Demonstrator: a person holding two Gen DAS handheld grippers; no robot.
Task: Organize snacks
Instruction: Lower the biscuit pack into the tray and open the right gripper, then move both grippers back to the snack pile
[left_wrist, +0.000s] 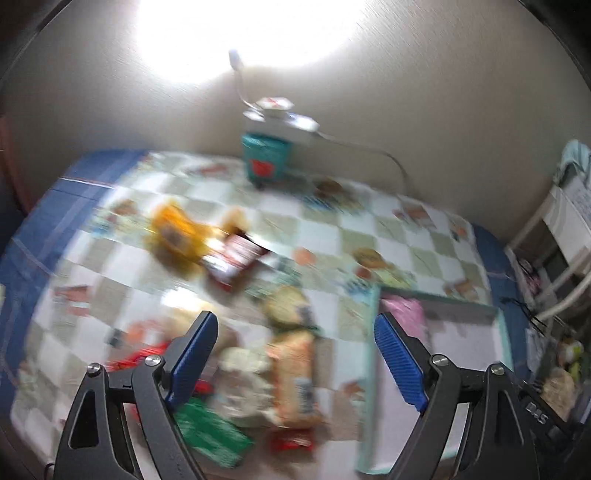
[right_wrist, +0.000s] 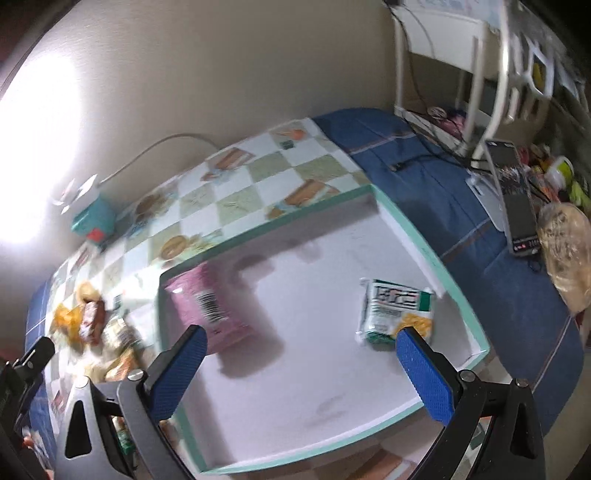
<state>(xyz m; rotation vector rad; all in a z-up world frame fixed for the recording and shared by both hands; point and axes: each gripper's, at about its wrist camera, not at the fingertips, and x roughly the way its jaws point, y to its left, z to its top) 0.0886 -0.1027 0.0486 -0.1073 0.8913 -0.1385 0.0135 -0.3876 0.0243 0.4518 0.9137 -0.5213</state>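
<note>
Both grippers angle downward, jaws apart and empty: left gripper (left_wrist: 295, 369) over snacks (left_wrist: 291, 373), right gripper (right_wrist: 299, 373) over tray (right_wrist: 424, 254).

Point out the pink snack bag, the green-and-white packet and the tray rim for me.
pink snack bag (right_wrist: 210, 306): right wrist view, middle of the bag by its barcode.
green-and-white packet (right_wrist: 395, 310): right wrist view, centre of its printed face.
tray (right_wrist: 417, 236): right wrist view, far-right mint rim.

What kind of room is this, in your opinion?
Probably a home room, perhaps a bedroom or a dining corner: a table with a food-print checked tablecloth, a white shelf rack crowded with household things, and a charger cable along the wall.
</note>
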